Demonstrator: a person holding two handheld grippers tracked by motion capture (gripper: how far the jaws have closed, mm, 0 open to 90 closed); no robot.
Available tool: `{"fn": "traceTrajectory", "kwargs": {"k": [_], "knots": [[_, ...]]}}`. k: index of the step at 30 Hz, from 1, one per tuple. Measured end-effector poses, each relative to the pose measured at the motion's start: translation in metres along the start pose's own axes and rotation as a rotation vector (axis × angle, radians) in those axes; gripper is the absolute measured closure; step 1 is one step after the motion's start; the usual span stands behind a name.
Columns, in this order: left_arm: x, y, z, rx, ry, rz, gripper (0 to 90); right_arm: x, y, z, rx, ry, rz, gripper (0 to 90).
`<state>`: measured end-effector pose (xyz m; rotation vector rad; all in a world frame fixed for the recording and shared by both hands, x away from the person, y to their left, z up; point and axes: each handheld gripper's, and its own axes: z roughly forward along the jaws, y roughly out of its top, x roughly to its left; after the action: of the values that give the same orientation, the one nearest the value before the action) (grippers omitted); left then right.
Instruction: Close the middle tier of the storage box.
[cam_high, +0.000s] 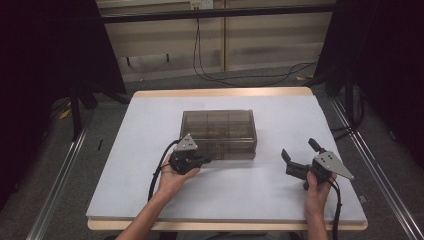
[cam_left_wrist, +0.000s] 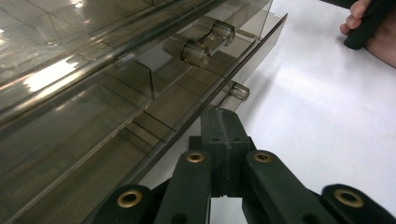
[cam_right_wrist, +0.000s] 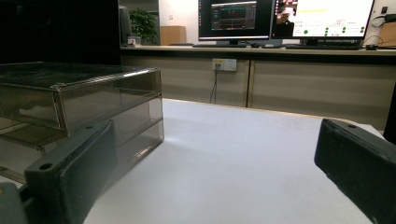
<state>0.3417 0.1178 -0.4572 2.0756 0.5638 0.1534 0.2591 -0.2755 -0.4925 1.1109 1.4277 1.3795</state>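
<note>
Both hands low on table – left gripper (cam_high: 204, 160) at box (cam_high: 220, 131) front

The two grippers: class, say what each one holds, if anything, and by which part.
The left gripper is shut at the front edge of the smoky plastic compartment box; whether it pinches a latch there cannot be told. The right gripper stands open on nothing.

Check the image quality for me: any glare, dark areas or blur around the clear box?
High view: evenly lit table, black surroundings, smoky box dim but readable. Left gripper view: bright glare streaks on the box lid, near linkages soft, shut left gripper sharp against the box edge. Right gripper view: open right gripper jaws blurred up close, monitors overexposed, left background dark.
</note>
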Motion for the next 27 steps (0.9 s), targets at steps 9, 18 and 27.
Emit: {"fn": "traceTrajectory", "kwargs": {"k": [9,18,27], "knots": [[0.0024,0.0037,0.0025,-0.013,0.029,0.007,90.0,0.0003,0.0000,0.0001,-0.005,0.002,0.003,0.0],[0.0037,0.0036,0.0041,-0.026,0.032,0.003,90.0,0.0001,0.0000,0.0001,0.000,0.001,0.002,0.0],[0.0097,-0.0005,0.0069,-0.015,0.055,-0.012,90.0,0.0002,0.0000,0.0002,-0.005,0.000,0.001,0.0]]}}
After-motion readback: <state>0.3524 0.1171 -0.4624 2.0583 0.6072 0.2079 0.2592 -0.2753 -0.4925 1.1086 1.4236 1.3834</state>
